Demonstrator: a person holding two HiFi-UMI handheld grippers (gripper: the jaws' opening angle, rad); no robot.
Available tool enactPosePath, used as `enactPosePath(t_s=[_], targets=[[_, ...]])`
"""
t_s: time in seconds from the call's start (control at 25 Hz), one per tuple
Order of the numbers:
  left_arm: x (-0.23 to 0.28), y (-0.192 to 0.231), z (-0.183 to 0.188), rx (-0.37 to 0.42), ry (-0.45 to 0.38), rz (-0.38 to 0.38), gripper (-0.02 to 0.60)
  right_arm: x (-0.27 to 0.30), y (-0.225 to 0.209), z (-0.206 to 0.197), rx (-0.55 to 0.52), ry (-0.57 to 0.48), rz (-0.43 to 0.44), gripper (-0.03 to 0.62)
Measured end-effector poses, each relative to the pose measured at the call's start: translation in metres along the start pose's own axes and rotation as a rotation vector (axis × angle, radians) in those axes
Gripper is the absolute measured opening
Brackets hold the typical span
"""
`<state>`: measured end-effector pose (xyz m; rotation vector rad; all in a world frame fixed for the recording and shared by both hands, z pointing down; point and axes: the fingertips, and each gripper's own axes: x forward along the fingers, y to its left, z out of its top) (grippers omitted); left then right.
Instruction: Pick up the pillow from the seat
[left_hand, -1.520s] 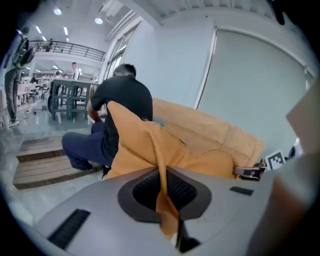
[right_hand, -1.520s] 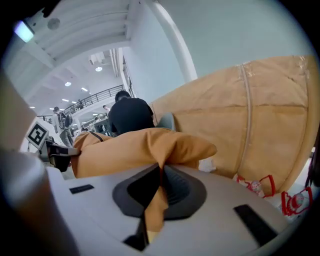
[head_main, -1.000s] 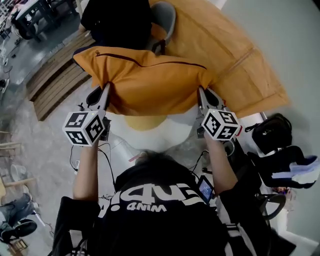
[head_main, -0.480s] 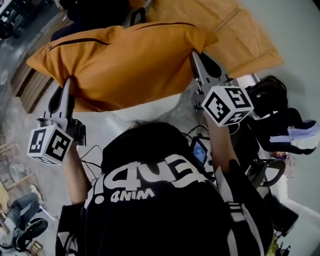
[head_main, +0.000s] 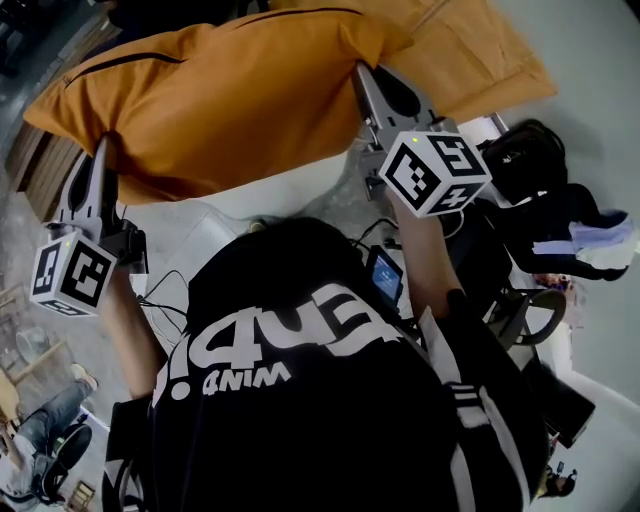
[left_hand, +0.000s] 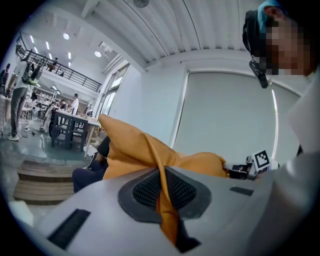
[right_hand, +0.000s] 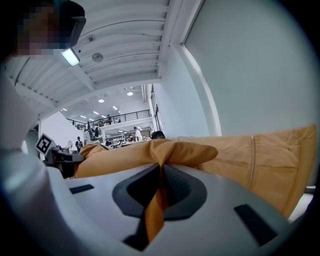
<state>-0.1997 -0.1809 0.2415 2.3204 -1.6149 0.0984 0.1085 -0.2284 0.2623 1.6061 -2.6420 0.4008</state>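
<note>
Pillow (head_main: 230, 100) raised higher than half-second ago, held aloft before you. Your left hand-held gripper (head_main: 102, 150) and right hand-held gripper (head_main: 366, 78) each clamped on pinched corner of plump, smooth orange fabric.

Bright, even light from ceiling lamps (right_hand: 70, 57); soft shadows, strong fisheye bending and dark corners, near parts slightly blurred.

The grey floor (head_main: 20, 215) carries the white seat (head_main: 290, 195), with a black bag (head_main: 530, 165) beside it.
</note>
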Motion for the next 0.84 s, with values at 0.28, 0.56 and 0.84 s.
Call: enactPosePath(t_s=[0.28,0.56,0.84], targets=[[0.002,0.001,-0.005,-0.004,0.001,-0.019,0.023,0.000,-0.001,-0.004,0.007,0.011,-0.003,0.035],[0.003,0.001,-0.011,-0.016,0.026,-0.023,0.023,0.001,-0.003,-0.008,0.014,0.022,-0.005,0.035],[0.007,0.007,-0.018,-0.051,-0.004,-0.063,0.023,0.004,-0.002,-0.013,0.016,0.034,0.000,0.035]])
